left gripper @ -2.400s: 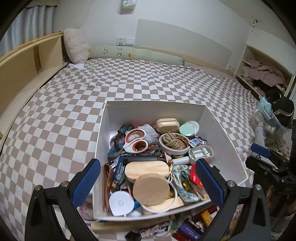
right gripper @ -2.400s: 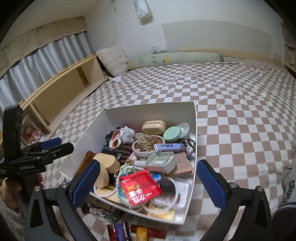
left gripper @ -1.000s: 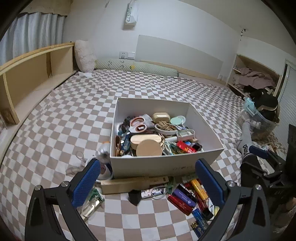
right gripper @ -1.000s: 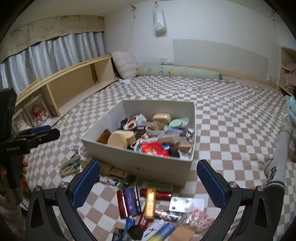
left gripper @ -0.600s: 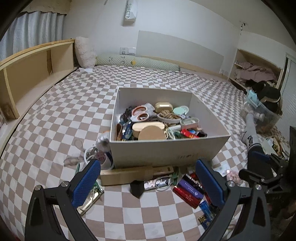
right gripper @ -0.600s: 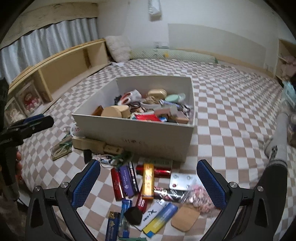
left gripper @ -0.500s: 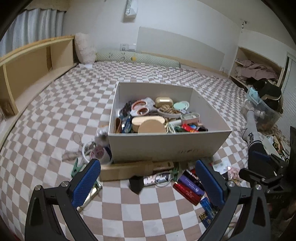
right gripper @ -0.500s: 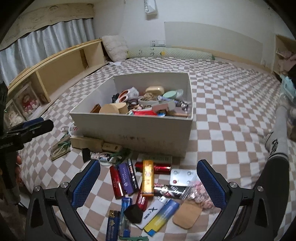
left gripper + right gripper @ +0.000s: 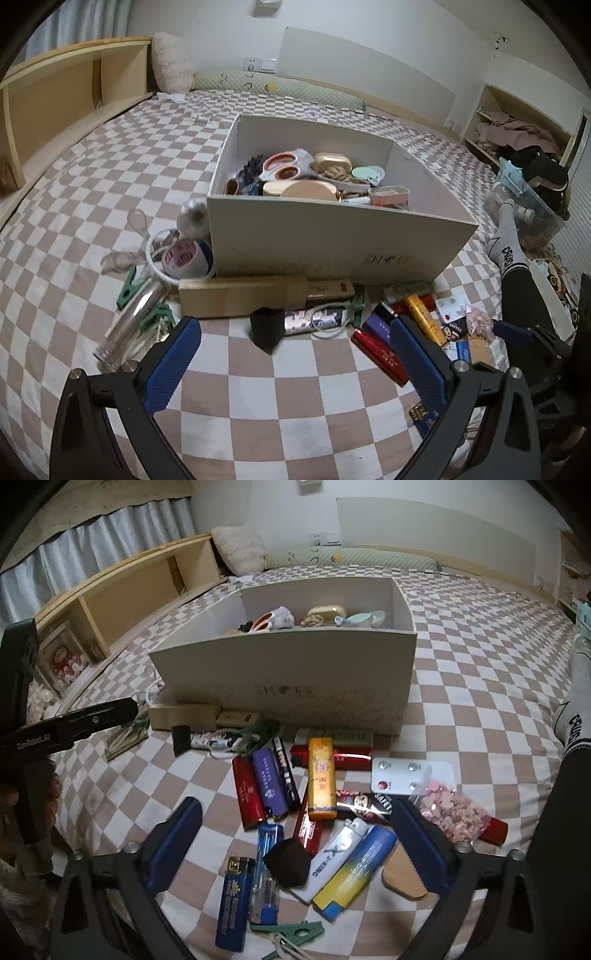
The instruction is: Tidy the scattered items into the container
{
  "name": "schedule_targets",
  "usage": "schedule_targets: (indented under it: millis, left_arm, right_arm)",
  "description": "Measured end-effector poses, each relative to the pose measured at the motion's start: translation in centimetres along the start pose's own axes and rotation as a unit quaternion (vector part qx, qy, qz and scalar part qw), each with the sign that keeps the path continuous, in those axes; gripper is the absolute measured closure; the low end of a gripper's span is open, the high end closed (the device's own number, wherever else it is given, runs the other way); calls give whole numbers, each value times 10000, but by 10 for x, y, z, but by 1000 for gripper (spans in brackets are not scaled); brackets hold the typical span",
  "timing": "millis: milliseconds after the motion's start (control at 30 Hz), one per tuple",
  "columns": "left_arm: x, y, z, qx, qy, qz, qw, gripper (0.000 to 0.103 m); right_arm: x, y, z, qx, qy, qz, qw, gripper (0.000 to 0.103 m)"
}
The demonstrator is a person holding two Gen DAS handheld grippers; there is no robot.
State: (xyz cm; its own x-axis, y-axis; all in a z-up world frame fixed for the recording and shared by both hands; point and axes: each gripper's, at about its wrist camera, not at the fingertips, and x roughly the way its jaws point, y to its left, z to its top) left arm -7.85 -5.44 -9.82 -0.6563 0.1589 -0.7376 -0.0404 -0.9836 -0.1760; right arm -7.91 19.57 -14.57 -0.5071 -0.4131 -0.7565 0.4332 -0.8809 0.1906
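Observation:
The white box (image 9: 332,240) (image 9: 288,664), full of small items, sits on the checked bedspread. Loose things lie in front of it: a wooden block (image 9: 240,295), a tape roll (image 9: 184,258), a clear tube (image 9: 129,328), and several lighters (image 9: 321,775). My left gripper (image 9: 295,350) hangs open, low over the bedspread, just short of a black cap (image 9: 266,328). My right gripper (image 9: 297,834) is closing over the lighter pile. A black cube (image 9: 288,862) and a blue lighter (image 9: 267,849) lie between its fingers, and the pads touch nothing.
A blister pack (image 9: 410,775) and a bag of pink bits (image 9: 447,808) lie to the right of the lighters. A person's leg in a grey sock (image 9: 576,716) rests at the right. Green clips (image 9: 127,288) lie left of the box. A wooden shelf (image 9: 129,587) runs along the left.
Both grippers have sunk toward the bedspread, so the box front and the scattered items now look closer. The right gripper's fingers stand slightly nearer each other.

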Motion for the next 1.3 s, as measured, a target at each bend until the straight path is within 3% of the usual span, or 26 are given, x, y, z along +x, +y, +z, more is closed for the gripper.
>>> schedule_targets:
  millis: [200,300,433,567,633,767,833,1067,1133,1167,1300]
  left_arm:
    - [11,3,-10,-56,109,77,9999,0]
    - [15,6,-15,-114,130,69,9998,0]
    - [21,9,-20,-163,167,73,9997,0]
    - [27,11,-23,-153,198,104,9996,0]
    - [30,11,-24,-149,210,108,9996,0]
    - [38,13,-25,-145,263,81,9995,0]
    - [43,13,-24,-135,297,73,9994,0]
    - [61,19,-18,-232,397,62,9989,2]
    - [64,21,-17,-285,385,74,9988,16]
    - [66,22,-17,-306,405,103,9987,27]
    - [72,25,-17,-362,452,143,9982,29]
  right_arm:
    - [10,-4,-9,154,303,152,9993,27]
    - [15,-5,-13,211,442,326,9983,41]
    - [22,-4,-19,234,630,447,9967,49]
    - [27,-1,-22,158,719,430,9964,51]
    - [30,0,-23,146,776,420,9960,59]
    - [31,2,-25,74,820,334,9960,62]
    - [32,3,-25,57,839,302,9960,70]
    - [32,1,-26,89,861,370,9956,71]
    - [32,-1,-26,147,870,420,9952,71]
    - [33,-2,-26,184,876,449,9950,71]
    - [33,-2,-25,204,883,467,9948,71]
